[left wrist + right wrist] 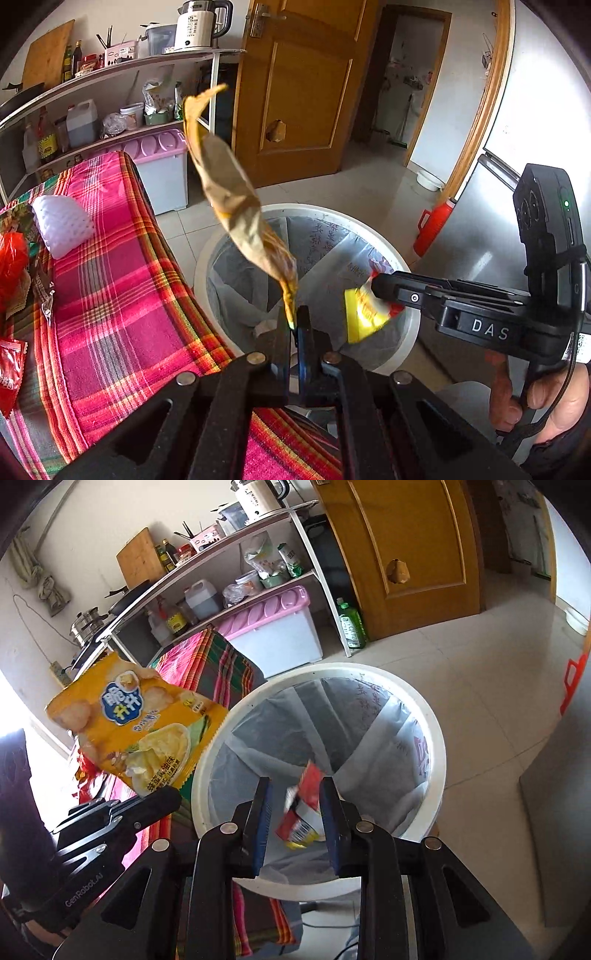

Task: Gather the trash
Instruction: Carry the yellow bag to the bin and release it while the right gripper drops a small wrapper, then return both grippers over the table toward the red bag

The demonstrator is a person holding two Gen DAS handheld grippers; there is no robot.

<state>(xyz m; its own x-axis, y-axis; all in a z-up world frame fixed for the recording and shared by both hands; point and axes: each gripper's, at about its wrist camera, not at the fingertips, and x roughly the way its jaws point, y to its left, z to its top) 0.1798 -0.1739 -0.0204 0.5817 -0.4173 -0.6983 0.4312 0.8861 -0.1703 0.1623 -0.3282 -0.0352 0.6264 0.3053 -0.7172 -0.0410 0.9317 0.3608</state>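
A white bin lined with a clear bag stands on the floor beside the table. My left gripper is shut on the bottom edge of a yellow snack bag, which stands up edge-on over the bin. In the right wrist view the same snack bag shows its printed face above the left gripper. My right gripper hangs over the bin with its jaws apart. A red and yellow wrapper sits blurred between them, touching only the right pad. The left wrist view shows this wrapper at the right gripper's tip.
The table's pink plaid cloth carries a white foam piece and red wrappers at its left end. Behind are a kitchen shelf, a pink-lidded box and a wooden door. A red thermos and a steel fridge stand right.
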